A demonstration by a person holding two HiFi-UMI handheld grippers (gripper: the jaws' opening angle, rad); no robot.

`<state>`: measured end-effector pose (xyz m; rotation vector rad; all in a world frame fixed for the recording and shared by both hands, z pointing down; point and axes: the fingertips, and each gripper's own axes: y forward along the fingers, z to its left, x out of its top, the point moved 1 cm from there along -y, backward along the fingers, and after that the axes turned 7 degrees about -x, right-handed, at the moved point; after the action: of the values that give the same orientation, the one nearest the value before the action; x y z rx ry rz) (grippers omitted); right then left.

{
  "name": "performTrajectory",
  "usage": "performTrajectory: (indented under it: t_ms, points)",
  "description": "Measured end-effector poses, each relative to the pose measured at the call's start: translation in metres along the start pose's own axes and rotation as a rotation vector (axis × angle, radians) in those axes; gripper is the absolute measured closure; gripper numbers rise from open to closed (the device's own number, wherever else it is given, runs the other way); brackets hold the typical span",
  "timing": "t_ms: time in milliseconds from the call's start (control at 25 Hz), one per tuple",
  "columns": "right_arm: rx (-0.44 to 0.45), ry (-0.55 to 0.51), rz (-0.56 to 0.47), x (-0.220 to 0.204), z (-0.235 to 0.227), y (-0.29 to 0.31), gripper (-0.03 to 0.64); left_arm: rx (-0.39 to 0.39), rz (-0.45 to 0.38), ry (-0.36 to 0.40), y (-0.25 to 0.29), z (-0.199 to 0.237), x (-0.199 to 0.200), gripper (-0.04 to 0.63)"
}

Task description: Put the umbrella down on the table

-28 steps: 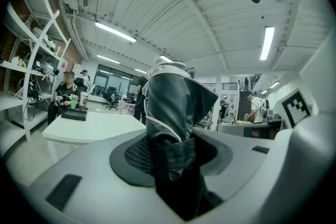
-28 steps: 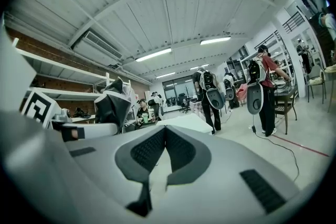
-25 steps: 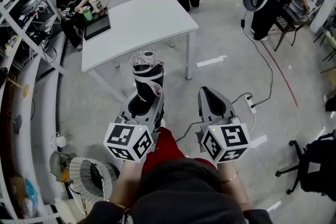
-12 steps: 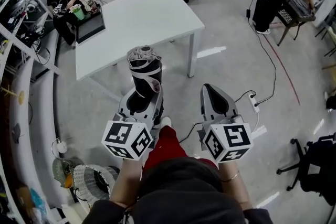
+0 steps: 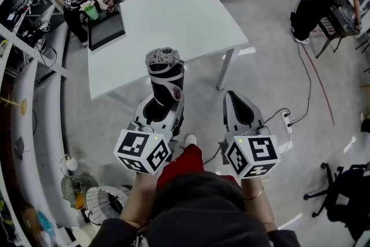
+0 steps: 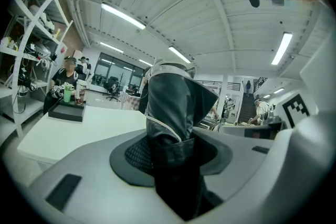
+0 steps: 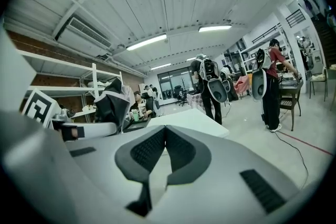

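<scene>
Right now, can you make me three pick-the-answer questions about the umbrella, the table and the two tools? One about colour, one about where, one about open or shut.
1. What colour is the table top?
A. red
B. white
C. green

2. Where is the umbrella?
A. lying on the table
B. on a chair
C. gripped in the left tool

3. How are the jaws of the right tool?
A. shut, with nothing in them
B. shut on the umbrella
C. wide open

Answers:
1 B, the top is plain white.
2 C, the umbrella sticks up from the left tool's jaws, which clamp its lower end.
3 A, its pads meet with nothing between them.
</scene>
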<state>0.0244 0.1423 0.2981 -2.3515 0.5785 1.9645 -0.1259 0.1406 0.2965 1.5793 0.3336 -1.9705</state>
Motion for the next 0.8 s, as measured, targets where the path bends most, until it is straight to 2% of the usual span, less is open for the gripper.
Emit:
performTrajectory:
  t_ms: [400,800]
  points:
    - [-0.017,-0.005,-0.010,0.014,0.029,0.078,0.598,-0.026,0.003,0.007,0.026,0.072,0.026,0.410]
    - [-0.059,-0.016,-0.010,0.019,0.037,0.109,0.598,-0.047,0.000,0.005,0.040,0.108,0.037,0.410]
